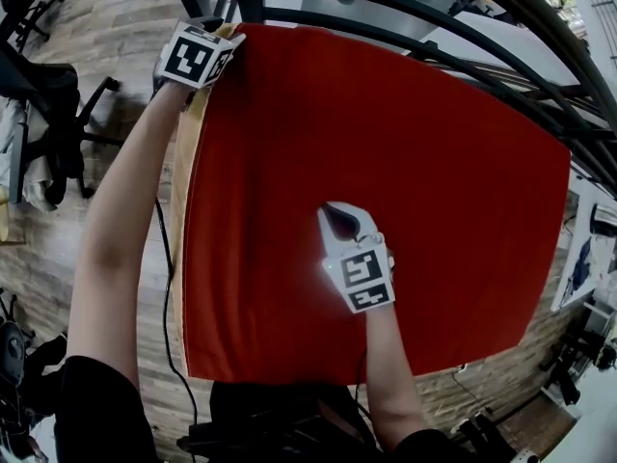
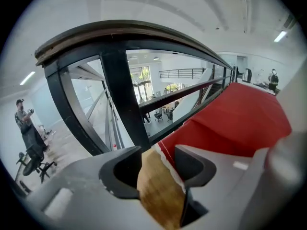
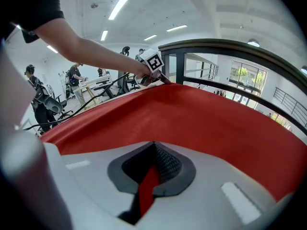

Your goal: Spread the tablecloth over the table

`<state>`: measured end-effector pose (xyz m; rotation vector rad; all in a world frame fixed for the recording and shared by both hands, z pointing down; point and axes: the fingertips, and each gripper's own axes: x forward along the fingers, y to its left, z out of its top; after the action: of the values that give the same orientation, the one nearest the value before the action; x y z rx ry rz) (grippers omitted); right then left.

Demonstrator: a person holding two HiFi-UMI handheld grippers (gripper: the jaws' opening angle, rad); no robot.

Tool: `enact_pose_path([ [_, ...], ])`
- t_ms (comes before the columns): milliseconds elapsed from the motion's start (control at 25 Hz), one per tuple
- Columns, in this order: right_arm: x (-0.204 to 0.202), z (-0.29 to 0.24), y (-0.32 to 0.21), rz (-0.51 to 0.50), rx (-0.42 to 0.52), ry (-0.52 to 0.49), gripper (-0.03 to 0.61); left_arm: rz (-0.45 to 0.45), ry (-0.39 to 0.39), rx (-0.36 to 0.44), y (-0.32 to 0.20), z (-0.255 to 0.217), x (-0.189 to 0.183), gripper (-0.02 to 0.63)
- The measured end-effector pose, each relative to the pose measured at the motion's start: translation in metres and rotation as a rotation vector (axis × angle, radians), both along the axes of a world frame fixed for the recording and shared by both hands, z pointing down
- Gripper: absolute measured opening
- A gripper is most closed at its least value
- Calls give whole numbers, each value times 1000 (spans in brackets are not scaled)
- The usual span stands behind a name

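Left gripper (image 2: 156, 164): jaws half apart around the red tablecloth (image 1: 386, 181) corner, not pinching it. Right gripper (image 3: 152, 169): jaws closed on a cloth fold. It should probably ease the cloth sideways over the bare surface (image 1: 186, 191) strip.

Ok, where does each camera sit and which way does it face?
Head view: on the person's head, looking steeply down at the red fabric tablecloth on the wooden table; forearms, left gripper and right gripper show.
Left gripper view: at the table's far-left corner, facing the black metal railing; open jaws straddle the cloth's edge.
Right gripper view: mid-cloth, facing across it; jaws shut on a cloth fold.
Shared: head and right gripper views both show the left gripper.
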<state>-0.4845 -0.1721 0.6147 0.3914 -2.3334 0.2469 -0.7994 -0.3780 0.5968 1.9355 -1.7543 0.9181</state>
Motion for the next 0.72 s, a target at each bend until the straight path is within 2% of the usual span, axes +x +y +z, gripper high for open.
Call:
enact_pose_path([
  [40, 0, 0, 0, 2, -1, 1, 9, -2, -12, -2, 1, -2, -2, 228],
  [120, 0, 1, 0, 3, -3, 1, 9, -10, -25, 19, 11, -8, -4, 191],
  [240, 0, 2, 1, -3, -15, 3, 9, 14, -11, 53, 40, -16, 10, 190],
  [360, -1, 2, -2, -4, -26, 10, 9, 60, -74, 26, 60, -3, 19, 202],
  [480, -6, 3, -3, 1, -41, 12, 9, -3, -84, 19, 74, 7, -1, 146],
  [640, -22, 5, -4, -12, -36, 15, 9, -45, -124, 15, 83, 9, -24, 147],
  [720, -35, 5, -6, -24, -25, 13, 9, -78, -119, 12, 82, 9, -37, 147],
])
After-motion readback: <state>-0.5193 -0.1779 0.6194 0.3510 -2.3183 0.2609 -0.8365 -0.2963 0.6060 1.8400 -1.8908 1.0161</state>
